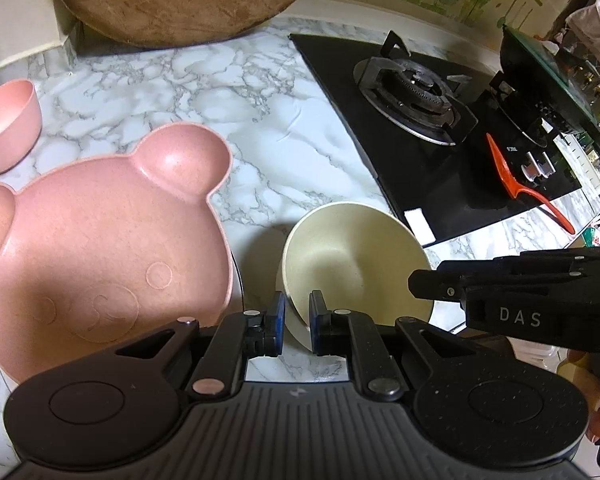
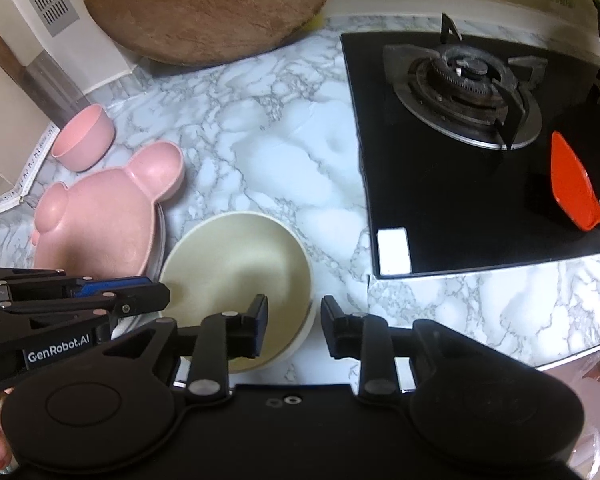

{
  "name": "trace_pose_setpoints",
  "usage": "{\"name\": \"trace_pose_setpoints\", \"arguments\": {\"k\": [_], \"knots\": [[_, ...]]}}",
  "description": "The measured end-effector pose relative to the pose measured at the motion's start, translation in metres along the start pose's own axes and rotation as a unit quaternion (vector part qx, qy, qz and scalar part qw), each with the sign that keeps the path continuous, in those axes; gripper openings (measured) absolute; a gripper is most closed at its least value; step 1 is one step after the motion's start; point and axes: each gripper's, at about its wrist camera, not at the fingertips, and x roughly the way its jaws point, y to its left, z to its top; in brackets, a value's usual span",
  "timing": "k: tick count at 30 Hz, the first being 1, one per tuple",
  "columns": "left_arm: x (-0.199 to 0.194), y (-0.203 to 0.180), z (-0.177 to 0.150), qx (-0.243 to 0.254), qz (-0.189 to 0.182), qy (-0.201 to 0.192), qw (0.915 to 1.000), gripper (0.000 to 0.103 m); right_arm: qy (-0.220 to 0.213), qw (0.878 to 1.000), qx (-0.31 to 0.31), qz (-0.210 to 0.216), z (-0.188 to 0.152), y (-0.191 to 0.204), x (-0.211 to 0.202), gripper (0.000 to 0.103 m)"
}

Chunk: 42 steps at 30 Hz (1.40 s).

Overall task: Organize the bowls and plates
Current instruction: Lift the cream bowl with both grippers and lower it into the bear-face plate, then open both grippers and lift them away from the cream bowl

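Counter: marble worktop (image 2: 260,152), gas hob (image 2: 480,160) right.
Around: pink bear plate (image 1: 100,240), pink bowl (image 1: 8,120) upper left.
Left gripper (image 1: 294,326): clamped on cream bowl (image 1: 352,264) rim.
Right gripper (image 2: 294,326): fingers apart, straddling the rim.
Hidden: bowl's near edge.

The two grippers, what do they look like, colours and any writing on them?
Both are matte black plastic with round discs on the body and silver pivot pins. The left gripper has blue finger pads and white "GenRobot.AI" lettering on its side. The right gripper has black fingertips and "DAS" in white.
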Motion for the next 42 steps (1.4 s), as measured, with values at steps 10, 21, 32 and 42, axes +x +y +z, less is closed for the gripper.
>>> {"name": "trace_pose_setpoints", "arguments": {"k": [10,21,32,42], "knots": [[-0.040,-0.003,0.006,0.018,-0.007,-0.057,0.9982,0.012,-0.051,0.998,-0.039,0.020,0.015,0.025,-0.036,0.035],[-0.079,0.014,0.014,0.000,0.013,-0.110,0.9938,0.012,-0.086,0.992,-0.077,0.046,0.028,0.058,-0.052,0.043],[-0.110,0.047,0.014,-0.039,0.049,-0.154,0.9861,0.023,-0.115,0.984,-0.111,0.080,0.051,0.100,-0.063,0.063],[-0.132,0.095,0.018,-0.090,0.103,-0.189,0.9724,0.045,-0.124,0.977,-0.141,0.101,0.074,0.137,-0.055,0.084]]}}
